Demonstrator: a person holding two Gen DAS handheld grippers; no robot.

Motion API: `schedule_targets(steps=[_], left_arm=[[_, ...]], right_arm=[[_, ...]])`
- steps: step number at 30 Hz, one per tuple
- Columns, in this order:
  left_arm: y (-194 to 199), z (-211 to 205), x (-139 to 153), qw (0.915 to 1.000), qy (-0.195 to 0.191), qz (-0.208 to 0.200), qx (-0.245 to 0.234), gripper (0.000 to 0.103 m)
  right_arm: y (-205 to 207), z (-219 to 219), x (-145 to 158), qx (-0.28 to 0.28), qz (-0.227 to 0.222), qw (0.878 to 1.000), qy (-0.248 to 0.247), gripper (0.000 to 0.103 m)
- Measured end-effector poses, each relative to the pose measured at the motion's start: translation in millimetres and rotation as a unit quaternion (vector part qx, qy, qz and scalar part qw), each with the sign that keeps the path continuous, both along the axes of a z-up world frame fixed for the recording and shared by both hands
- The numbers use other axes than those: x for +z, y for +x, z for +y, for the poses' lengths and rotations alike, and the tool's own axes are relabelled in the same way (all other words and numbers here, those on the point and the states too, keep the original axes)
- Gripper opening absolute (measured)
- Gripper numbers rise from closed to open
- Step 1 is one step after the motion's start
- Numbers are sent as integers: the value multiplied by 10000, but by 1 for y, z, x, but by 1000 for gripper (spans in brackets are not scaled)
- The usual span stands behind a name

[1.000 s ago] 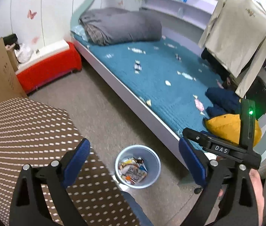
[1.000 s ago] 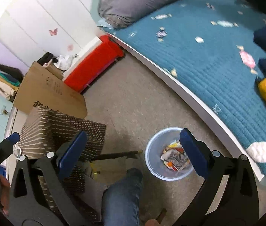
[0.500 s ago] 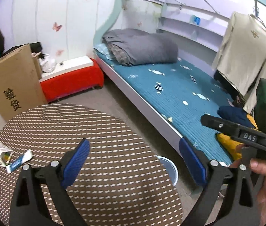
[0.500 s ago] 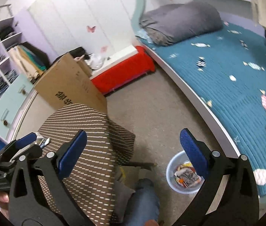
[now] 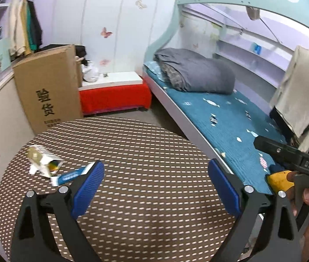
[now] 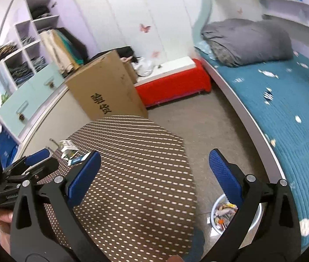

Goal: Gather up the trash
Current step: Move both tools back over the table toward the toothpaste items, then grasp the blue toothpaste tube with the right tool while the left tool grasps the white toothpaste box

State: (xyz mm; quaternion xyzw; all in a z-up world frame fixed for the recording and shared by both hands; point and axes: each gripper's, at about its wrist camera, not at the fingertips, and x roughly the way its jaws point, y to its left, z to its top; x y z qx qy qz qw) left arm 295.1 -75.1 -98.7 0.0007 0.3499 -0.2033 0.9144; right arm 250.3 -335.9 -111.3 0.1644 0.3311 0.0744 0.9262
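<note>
A torn white carton [image 5: 43,160] and a blue-and-white wrapper [image 5: 72,174] lie on the left of a round brown dotted table [image 5: 145,157]; both also show in the right wrist view, the carton [image 6: 68,149] and the wrapper [image 6: 78,159]. My left gripper [image 5: 155,185] is open and empty above the table, the wrapper just by its left fingertip. My right gripper [image 6: 154,174] is open and empty over the table's right edge. A blue trash bin [image 6: 222,214] with several scraps stands on the floor to the table's right, partly hidden by my right finger.
A bed with a teal cover [image 5: 230,118] and a grey folded quilt [image 5: 195,74] runs along the right. A tall cardboard box [image 5: 47,91] and a red bench [image 5: 115,96] stand behind the table. Drawers and shelves [image 6: 25,69] line the left wall.
Both grippers have swung up and left from over the floor bin to over the table. The carton and wrapper have come into view. Both grippers stay open.
</note>
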Motion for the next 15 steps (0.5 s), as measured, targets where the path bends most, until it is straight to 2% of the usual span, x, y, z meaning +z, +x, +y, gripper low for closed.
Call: schedule_targets(steps=[9, 15], left_arm=[[-4, 62, 0, 9978, 70, -193, 628, 94], [-10, 99, -1, 9942, 169, -377, 997, 94]], right_arm=[[23, 75, 9, 810, -231, 9949, -550, 97], [40, 121, 4, 1483, -301, 9846, -873, 97]])
